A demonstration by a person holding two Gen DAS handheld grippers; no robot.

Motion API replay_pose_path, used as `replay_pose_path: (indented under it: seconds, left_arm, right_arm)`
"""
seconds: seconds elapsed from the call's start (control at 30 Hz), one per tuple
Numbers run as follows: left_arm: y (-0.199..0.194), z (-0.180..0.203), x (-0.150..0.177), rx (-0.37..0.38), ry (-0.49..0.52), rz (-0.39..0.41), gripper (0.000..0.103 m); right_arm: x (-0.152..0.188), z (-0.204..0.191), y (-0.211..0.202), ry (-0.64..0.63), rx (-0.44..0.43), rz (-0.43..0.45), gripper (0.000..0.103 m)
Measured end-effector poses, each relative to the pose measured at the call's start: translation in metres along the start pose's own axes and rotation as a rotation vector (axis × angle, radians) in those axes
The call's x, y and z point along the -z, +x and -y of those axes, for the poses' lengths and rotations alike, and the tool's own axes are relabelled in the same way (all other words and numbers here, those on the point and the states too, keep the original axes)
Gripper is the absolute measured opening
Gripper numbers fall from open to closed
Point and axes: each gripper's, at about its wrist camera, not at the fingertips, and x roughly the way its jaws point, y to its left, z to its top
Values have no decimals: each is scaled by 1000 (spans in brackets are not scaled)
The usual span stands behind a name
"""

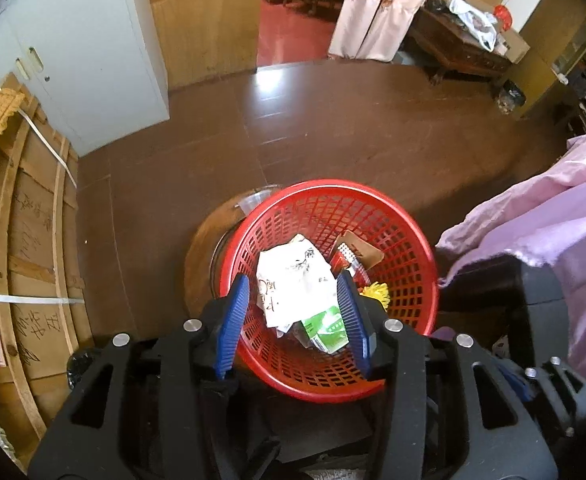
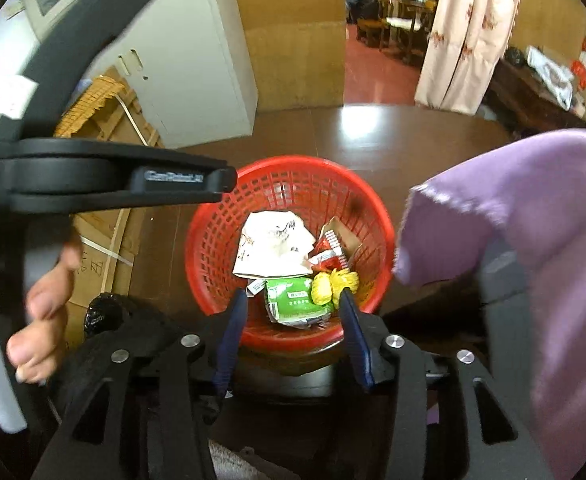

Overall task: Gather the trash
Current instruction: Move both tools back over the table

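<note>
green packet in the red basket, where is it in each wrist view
Left wrist view: green packet sits low in the red basket, at lower centre, just left of the right blue finger.
Right wrist view: the packet lies centre, at the basket's near side, between the two fingers.
Shared landmark: the white crumpled paper just above it.

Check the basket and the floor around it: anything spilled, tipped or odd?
Nothing stands out. The red basket stands upright with the trash inside: white paper, green packet, yellow wad, red wrapper. No litter shows on the visible floor. Both grippers are open above it, holding nothing.
</note>
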Motion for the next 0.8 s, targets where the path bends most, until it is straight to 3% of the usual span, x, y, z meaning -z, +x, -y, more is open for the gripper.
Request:
replay_pose_path:
  seconds: [0.17,0.47,0.6,0.8]
  left_arm:
    - [-39,14,-1,47,25,77,47]
    - [-114,58,7,106,125,253,59]
    - [-136,100,16,165,247,297,63]
    - [-164,204,38,251,492,346,74]
  right_arm:
    - [7,3,-49,-1,11,75,51]
    - [29,40,-158,72,130,272,64]
    - [56,77,-202,147,239,309,76]
    - [124,162,-268,367,420,321,81]
